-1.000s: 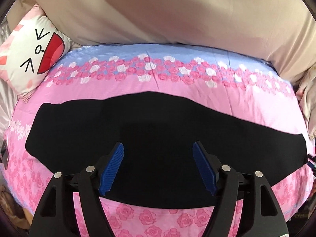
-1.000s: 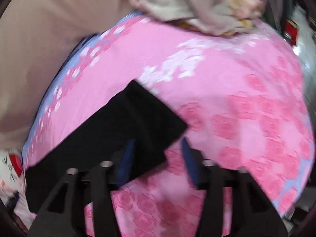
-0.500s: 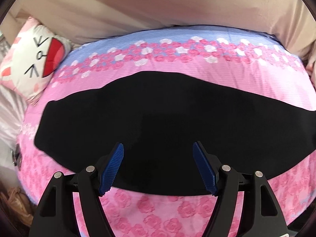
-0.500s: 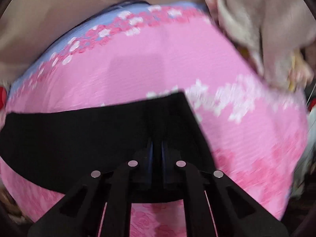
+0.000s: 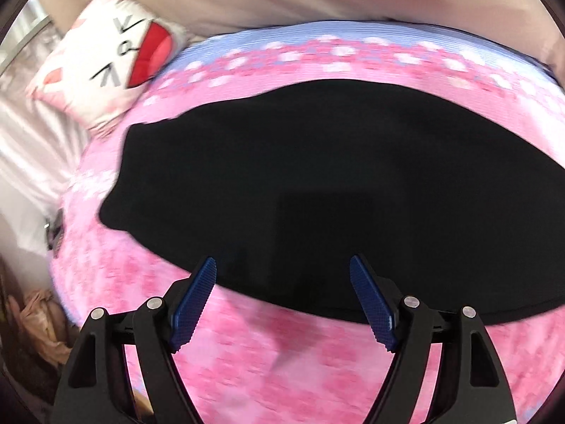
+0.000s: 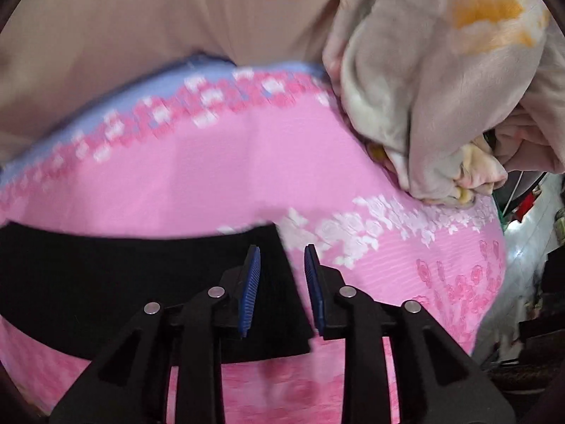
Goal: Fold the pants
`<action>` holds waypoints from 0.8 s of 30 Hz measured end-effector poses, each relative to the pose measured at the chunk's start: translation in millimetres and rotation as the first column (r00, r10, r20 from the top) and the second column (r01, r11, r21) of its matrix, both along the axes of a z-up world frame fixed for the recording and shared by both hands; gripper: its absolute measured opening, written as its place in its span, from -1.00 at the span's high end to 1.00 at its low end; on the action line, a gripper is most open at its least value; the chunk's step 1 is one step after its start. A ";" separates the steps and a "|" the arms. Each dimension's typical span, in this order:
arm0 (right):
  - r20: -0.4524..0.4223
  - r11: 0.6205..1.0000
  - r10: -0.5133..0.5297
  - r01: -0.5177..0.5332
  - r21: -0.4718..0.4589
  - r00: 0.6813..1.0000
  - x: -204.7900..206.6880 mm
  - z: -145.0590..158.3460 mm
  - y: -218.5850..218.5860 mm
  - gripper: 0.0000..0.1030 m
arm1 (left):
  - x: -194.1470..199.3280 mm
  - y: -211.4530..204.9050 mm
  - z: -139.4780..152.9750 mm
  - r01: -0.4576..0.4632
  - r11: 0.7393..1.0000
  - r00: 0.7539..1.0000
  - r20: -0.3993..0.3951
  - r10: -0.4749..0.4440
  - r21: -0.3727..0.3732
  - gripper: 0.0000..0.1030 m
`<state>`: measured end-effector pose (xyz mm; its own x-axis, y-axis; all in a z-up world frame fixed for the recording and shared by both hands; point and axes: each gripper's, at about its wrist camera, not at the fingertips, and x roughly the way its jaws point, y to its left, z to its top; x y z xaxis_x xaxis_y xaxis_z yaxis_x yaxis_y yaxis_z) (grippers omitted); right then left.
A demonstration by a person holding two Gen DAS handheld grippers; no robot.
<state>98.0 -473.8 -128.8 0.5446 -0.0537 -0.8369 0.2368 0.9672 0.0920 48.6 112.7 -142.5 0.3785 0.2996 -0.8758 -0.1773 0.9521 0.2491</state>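
Black pants (image 5: 317,194) lie flat in a long band across a pink flowered bed cover (image 5: 317,371). My left gripper (image 5: 282,263) hovers over their near edge; its jaws are wide and still opening, with nothing pressed between the blue pads. In the right wrist view the pants' right end (image 6: 106,282) stops under my right gripper (image 6: 281,250). Those jaws stand a narrow gap apart and are opening. The hem's edge shows in the gap, and the pads do not press on it.
A white cat-face pillow (image 5: 106,63) lies at the bed's far left. A crumpled beige and yellow blanket (image 6: 441,88) is heaped at the far right. Beige cloth (image 6: 141,35) runs along the back. Dark clutter (image 6: 529,212) sits past the right edge.
The left gripper has sunk toward the pants and shifted toward their left end. The right gripper rolled, closed at the pants' right end, and now stands parted again.
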 end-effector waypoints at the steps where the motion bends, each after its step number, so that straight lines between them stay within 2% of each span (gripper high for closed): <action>1: 0.004 0.998 0.056 -0.057 0.033 0.998 2.7 6.1 12.0 0.47 | 1.6 13.5 -3.1 -0.023 0.999 1.000 0.000 0.023 0.025 -0.47; 3: -0.014 0.973 0.217 -0.216 0.080 0.976 29.1 5.3 69.9 0.47 | 4.9 37.4 -8.9 -0.053 0.997 0.999 -0.007 0.053 0.051 -0.47; 5: -0.030 0.923 0.371 -0.366 0.118 0.928 54.5 3.7 137.0 0.48 | 9.7 66.7 -13.7 -0.092 0.992 0.996 -0.011 0.094 0.090 -0.47; 7: -0.016 0.834 0.536 -0.526 0.167 0.844 87.1 -2.6 224.7 0.48 | 14.0 95.9 -15.3 -0.131 0.986 0.991 0.011 0.131 0.103 -0.47; 8: -0.012 0.809 0.570 -0.560 0.178 0.821 96.3 1.9 255.2 0.48 | 16.2 109.6 -16.8 -0.147 0.985 0.989 0.016 0.146 0.093 -0.47; 9: -0.011 0.770 0.621 -0.607 0.198 0.784 115.5 0.6 297.2 0.48 | 19.5 121.5 -20.7 -0.152 0.985 0.988 0.009 0.152 0.079 -0.47; 11: -0.011 0.721 0.679 -0.664 0.199 0.734 146.5 -0.2 364.7 0.48 | 21.8 142.7 -35.0 -0.166 0.983 0.985 -0.037 0.170 0.083 -0.50; 13: -0.023 0.667 0.739 -0.726 0.166 0.673 174.2 -2.0 435.0 0.29 | 13.7 153.2 -38.5 -0.155 0.987 0.988 -0.006 0.155 0.036 -0.61; 15: -0.058 0.635 0.771 -0.759 0.146 0.634 201.7 -12.2 488.6 0.20 | 10.7 156.8 -39.6 -0.134 0.991 0.991 0.000 0.134 0.018 -0.61; 16: -0.082 0.624 0.781 -0.769 0.141 0.619 211.0 -19.9 506.5 0.20 | 9.0 155.9 -39.5 -0.117 0.993 0.993 -0.001 0.117 0.018 -0.61; 17: -0.132 0.605 0.796 -0.784 0.136 0.591 220.0 -35.1 525.8 0.20 | 6.0 156.1 -40.3 -0.100 0.995 0.995 -0.002 0.100 0.017 -0.61; 18: -0.168 0.588 0.807 -0.798 0.132 0.566 221.6 -32.5 553.9 0.20 | 3.8 157.6 -40.4 -0.084 0.996 0.997 -0.001 0.084 0.010 -0.61; 20: -0.227 0.534 0.835 -0.837 0.120 0.500 217.5 -44.8 573.0 0.21 | 1.3 160.0 -40.4 -0.064 0.998 0.998 0.000 0.064 -0.020 -0.61; 21: -0.232 0.497 0.854 -0.862 0.101 0.466 210.9 -46.6 579.8 0.44 | -0.8 164.2 -40.7 -0.061 0.997 0.998 0.001 0.061 -0.048 -0.61; 22: -0.242 0.470 0.862 -0.881 0.054 0.445 205.9 -48.9 586.1 0.65 | -2.2 168.2 -40.9 -0.061 0.996 0.998 0.004 0.061 -0.072 -0.62; 23: -0.255 0.483 0.848 -0.876 0.012 0.464 208.1 -54.3 588.4 0.69 | -4.7 170.5 -41.1 -0.058 0.994 0.998 0.008 0.059 -0.090 -0.63; 24: -0.241 0.509 0.838 -0.861 0.018 0.490 212.5 -52.6 590.0 0.69 | -7.9 174.2 -39.9 -0.055 0.992 0.998 0.021 0.058 -0.109 -0.63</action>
